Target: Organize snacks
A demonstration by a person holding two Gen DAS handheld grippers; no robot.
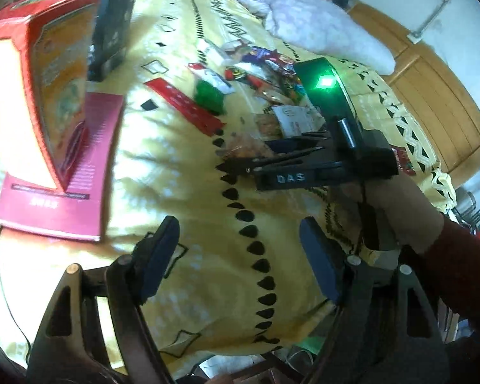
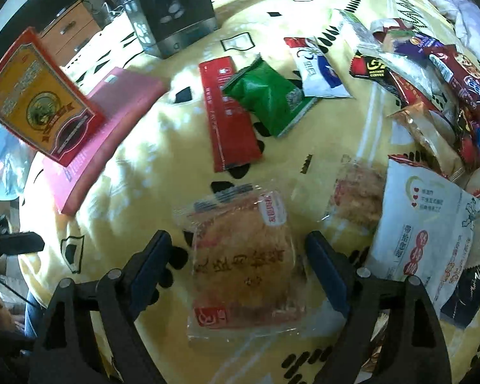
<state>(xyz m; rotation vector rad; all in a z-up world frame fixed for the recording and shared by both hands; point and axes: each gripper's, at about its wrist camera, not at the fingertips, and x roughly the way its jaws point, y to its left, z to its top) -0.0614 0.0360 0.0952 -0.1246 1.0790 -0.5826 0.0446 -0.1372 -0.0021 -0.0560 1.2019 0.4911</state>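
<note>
My right gripper [image 2: 238,236] points down at a clear-wrapped pastry packet [image 2: 243,265] lying on the yellow patterned cloth [image 2: 137,166]. Its blue pads stand either side of the packet with a gap, so it is open. A second pastry packet [image 2: 358,198], a white snack bag [image 2: 425,233], a green packet [image 2: 268,96] and a long red sachet [image 2: 227,112] lie beyond. My left gripper [image 1: 238,227] hovers open over bare cloth [image 1: 182,166], nothing between its fingers. In the left wrist view the right gripper [image 1: 244,153], held by a hand, reaches in from the right beside the snack pile [image 1: 272,67].
A red and orange box [image 1: 48,80] stands on a flat magenta box [image 1: 80,176] at the left, with a black box [image 1: 115,22] behind. A white pillow [image 1: 320,32] and clothes lie at the far end. A heap of mixed snack packets [image 2: 448,73] fills the right side.
</note>
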